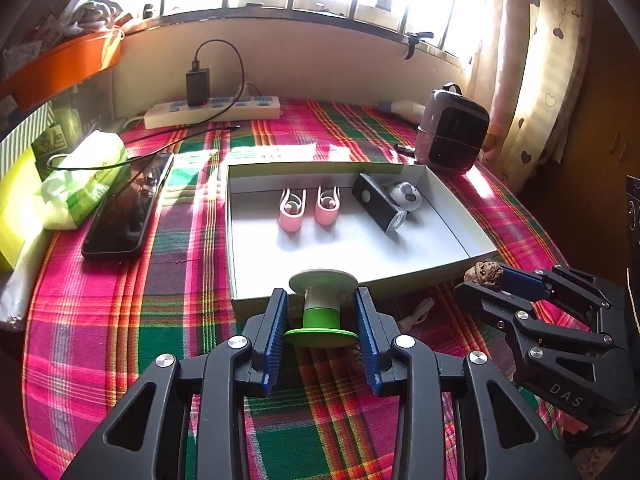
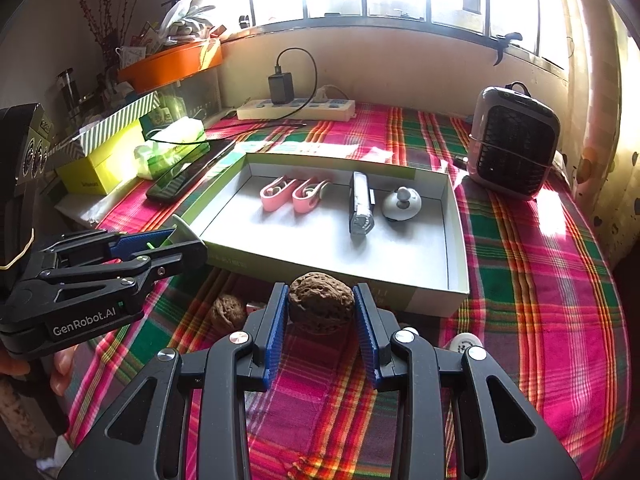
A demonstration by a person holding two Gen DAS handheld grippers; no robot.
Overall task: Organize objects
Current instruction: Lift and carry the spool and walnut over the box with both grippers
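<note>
- Left tongs [image 1: 321,312] were clenched on a green spool [image 1: 322,312], the blue pads against its two flanges, the spool held just short of the near wall of the white box [image 1: 460,232].
- Right tongs [image 2: 321,304] were clenched on a walnut [image 2: 321,303], likewise held just before the box's near wall.
- Already lying in the box: two pink clips [image 1: 306,210] side by side, a black torch [image 1: 380,208] and a small white round gadget [image 1: 406,196] beside it. Judged from this, four items were stowed and the front half of the box floor stood bare.
- Outstanding, by my judgement: the spool and the held walnut were not yet inside; a second walnut [image 2: 228,313] rested on the plaid cloth [image 2: 540,280] of the desk, and a small white object [image 2: 464,342] sat beside the right tongs.
- Right wrist view alone showed the second walnut plainly, the white object, and fingers [image 2: 60,368] of the person's hand below the left tongs.
- Left wrist view alone showed the spool's full shape; in the right wrist view only one pale flange edge appeared.
- Phone [image 1: 128,208], tissue pack [image 1: 80,180], power strip [image 1: 212,112] and small heater [image 1: 452,132] stood well apart from the box's contents, on the desk.
</note>
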